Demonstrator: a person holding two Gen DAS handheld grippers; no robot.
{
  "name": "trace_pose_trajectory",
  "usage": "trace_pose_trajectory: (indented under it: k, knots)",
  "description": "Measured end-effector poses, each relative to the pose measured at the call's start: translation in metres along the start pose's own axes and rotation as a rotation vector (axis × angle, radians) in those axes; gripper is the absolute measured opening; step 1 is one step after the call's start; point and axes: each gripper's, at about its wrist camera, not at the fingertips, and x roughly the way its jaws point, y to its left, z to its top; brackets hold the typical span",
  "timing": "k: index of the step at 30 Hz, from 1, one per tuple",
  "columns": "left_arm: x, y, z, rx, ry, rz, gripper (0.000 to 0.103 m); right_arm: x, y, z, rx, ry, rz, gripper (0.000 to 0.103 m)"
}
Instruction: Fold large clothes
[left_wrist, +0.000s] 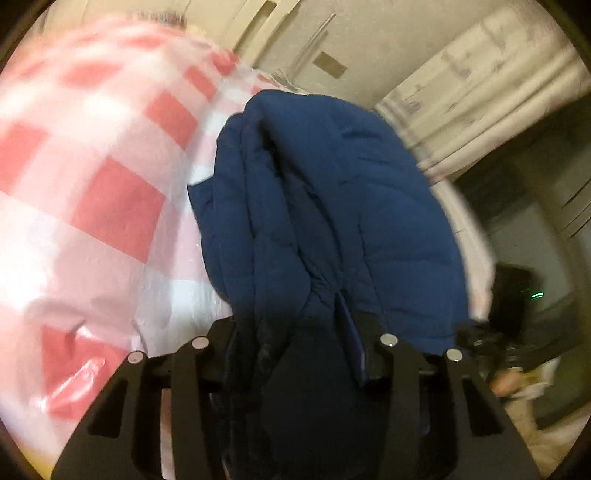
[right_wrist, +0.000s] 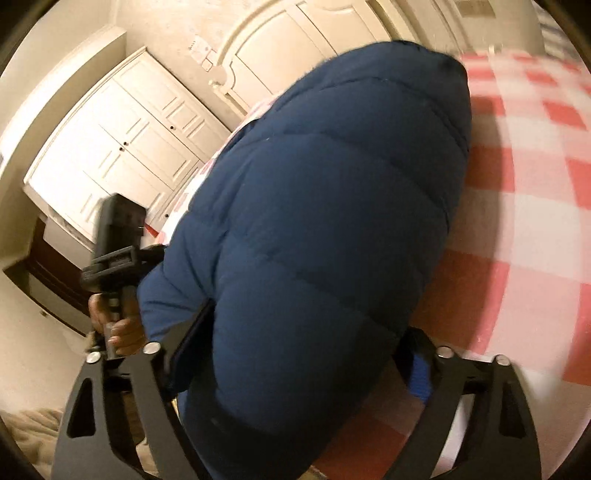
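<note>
With both the left gripper (left_wrist: 295, 354) and right gripper (right_wrist: 295, 373) clamped on the puffy navy quilted jacket (right_wrist: 325, 221) above the red-checked bed cover (right_wrist: 517, 184), slippery padding may squeeze free.

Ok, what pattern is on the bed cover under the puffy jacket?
Red-and-white checked bed cover, clearest in the right wrist view.

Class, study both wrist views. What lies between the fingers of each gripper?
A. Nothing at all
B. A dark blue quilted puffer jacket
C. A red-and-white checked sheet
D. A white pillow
B: the blue puffer jacket fills the gap of the left gripper and of the right gripper, while the checked bedcover lies underneath.
</note>
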Motion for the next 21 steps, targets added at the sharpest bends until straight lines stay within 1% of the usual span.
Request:
trace_pose_trajectory:
  k: [1,2,4,5,6,8,11,13,16,18,19,20,21]
  knots:
    - [0.002,-0.001,0.0,-0.02,-0.001,0.002,0.046,-0.002,0.001,-0.002,-0.011,-0.012,-0.004,0.081]
    - [0.004,0.0,0.001,-0.036,0.003,-0.013,0.046,-0.005,0.002,-0.006,-0.022,-0.032,-0.009,0.079]
    - [0.007,0.007,0.003,-0.077,0.007,-0.06,0.044,-0.009,0.002,-0.01,-0.025,-0.058,-0.009,0.077]
    - [0.008,0.007,0.003,-0.09,-0.004,-0.078,0.042,-0.011,0.003,-0.012,-0.032,-0.067,-0.011,0.076]
    - [0.01,0.003,0.005,-0.081,-0.018,-0.076,0.039,-0.018,0.001,-0.013,-0.049,-0.079,-0.017,0.074]
    - [0.013,-0.012,0.008,-0.054,-0.048,-0.069,0.035,-0.026,0.009,-0.015,-0.093,-0.113,-0.046,0.071]
    - [0.027,-0.041,0.029,-0.026,-0.094,-0.115,0.033,-0.043,0.014,-0.008,-0.126,-0.196,-0.094,0.067]
    - [0.034,-0.055,0.045,-0.002,-0.117,-0.139,0.032,-0.067,0.003,0.004,-0.113,-0.276,-0.124,0.065]
    - [0.063,-0.096,0.089,0.051,-0.165,-0.153,0.032,-0.097,-0.019,0.029,-0.108,-0.359,-0.176,0.064]
    - [0.086,-0.112,0.115,0.051,-0.18,-0.155,0.032,-0.107,-0.033,0.048,-0.103,-0.385,-0.201,0.064]
    - [0.105,-0.118,0.127,0.04,-0.18,-0.148,0.032,-0.112,-0.049,0.062,-0.095,-0.39,-0.218,0.064]
    - [0.12,-0.119,0.132,0.024,-0.172,-0.133,0.032,-0.114,-0.06,0.07,-0.092,-0.391,-0.234,0.064]
    - [0.144,-0.121,0.139,-0.007,-0.137,-0.099,0.033,-0.115,-0.075,0.079,-0.08,-0.39,-0.257,0.064]
